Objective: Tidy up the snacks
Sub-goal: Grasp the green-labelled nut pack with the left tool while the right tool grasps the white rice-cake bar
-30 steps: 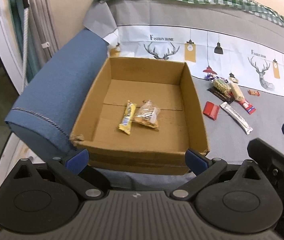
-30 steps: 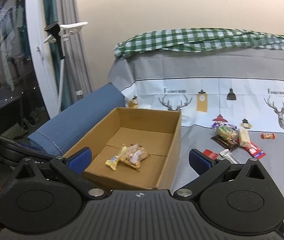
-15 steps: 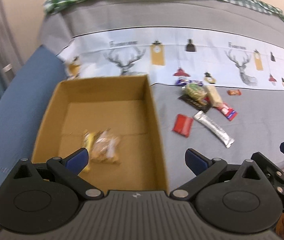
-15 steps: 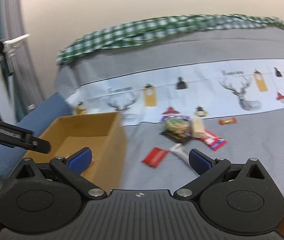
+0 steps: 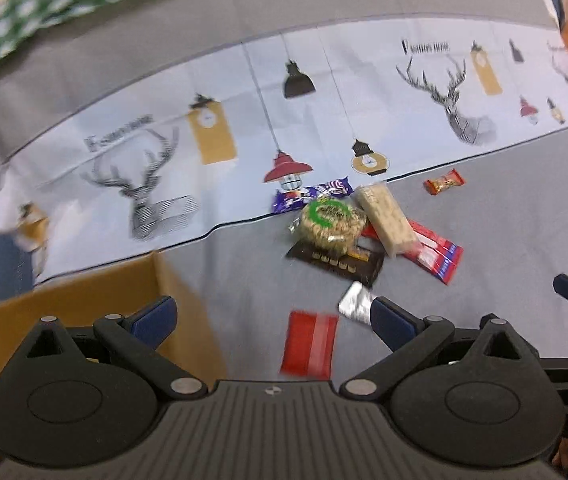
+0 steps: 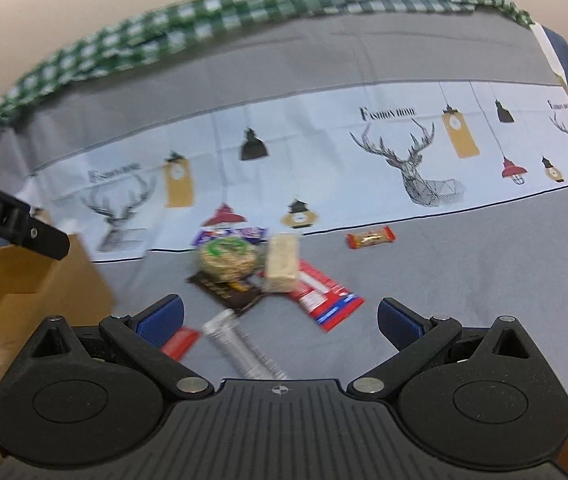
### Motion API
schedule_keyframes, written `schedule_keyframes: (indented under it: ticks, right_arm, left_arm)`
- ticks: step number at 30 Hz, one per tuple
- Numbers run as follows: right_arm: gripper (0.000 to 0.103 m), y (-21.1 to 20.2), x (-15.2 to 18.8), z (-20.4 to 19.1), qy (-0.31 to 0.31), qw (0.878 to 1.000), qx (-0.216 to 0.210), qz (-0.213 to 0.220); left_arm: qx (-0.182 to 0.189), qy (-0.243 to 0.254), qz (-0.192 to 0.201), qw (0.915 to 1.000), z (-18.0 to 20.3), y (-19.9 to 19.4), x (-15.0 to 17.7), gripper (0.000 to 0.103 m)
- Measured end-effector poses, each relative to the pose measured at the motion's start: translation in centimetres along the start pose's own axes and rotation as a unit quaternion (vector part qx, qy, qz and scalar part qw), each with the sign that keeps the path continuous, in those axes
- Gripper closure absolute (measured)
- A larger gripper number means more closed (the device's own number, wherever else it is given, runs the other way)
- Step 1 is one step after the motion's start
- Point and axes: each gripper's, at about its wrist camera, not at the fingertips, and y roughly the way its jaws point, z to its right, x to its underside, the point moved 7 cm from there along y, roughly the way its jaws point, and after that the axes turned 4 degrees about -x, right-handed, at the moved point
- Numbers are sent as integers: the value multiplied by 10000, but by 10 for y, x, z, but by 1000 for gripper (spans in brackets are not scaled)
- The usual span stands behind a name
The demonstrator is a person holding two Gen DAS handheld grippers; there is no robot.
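Lighting's soft and even indoors, pretty bright, no hard shadows or glare anywhere. Both views are smeared with motion blur, worst on the brown cardboard box and the green checked cloth. Fisheye bends the printed white deer-pattern fabric band into a curve toward the edges.

left claw spread wide, empty; right claw spread wide, empty.

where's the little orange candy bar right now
The orange candy bar lies alone on the grey cloth, right of the snack pile, just below the white deer-print band.
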Motion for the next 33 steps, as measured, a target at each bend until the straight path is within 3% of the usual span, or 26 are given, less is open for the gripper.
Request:
schedule_keyframes:
  ticks: [7, 15, 17, 18, 19, 25, 30, 32, 33]
  right_arm:
    - [1, 122, -7, 22, -385, 9984, 139, -380]
    - [4, 234, -13, 17, -627, 9953, 199, -705]
    - [26, 245, -13, 22, -548, 9957, 57, -749]
    - [55, 248, -12, 24, -472, 9956, -96, -801]
    - [64, 249, -11, 27, -380, 9951, -224, -882]
    - [65, 220, -11, 89, -28, 9968, 225, -761]
    - [61, 208, 3, 136, -60, 9940, 555, -941]
    - [52, 207, 4, 141, -161, 9945, 539, -878]
    - [38, 207, 4, 142, -235, 9941, 600, -871]
  left_arm:
    - [-329, -85, -484, 9982, -10, 89, -30, 0]
    - [-408, -72, -704, 9967, -23, 138, -46, 0]
    - [-280, -38, -793, 9964, -14, 150, -49, 0]
    - [-210, -19, -834, 9963, -9, 156, -50, 0]
    - [-121, 9, -865, 9962, -2, 161, -52, 0]
    - [435, 248, -1056, 9931, 50, 196, -62, 0]
    - [360, 416, -1415, 9884, 76, 235, -61, 0]
    - [279, 353, -1562, 9867, 77, 248, -59, 0]
    - [345, 268, -1578, 9865, 77, 251, -59, 0]
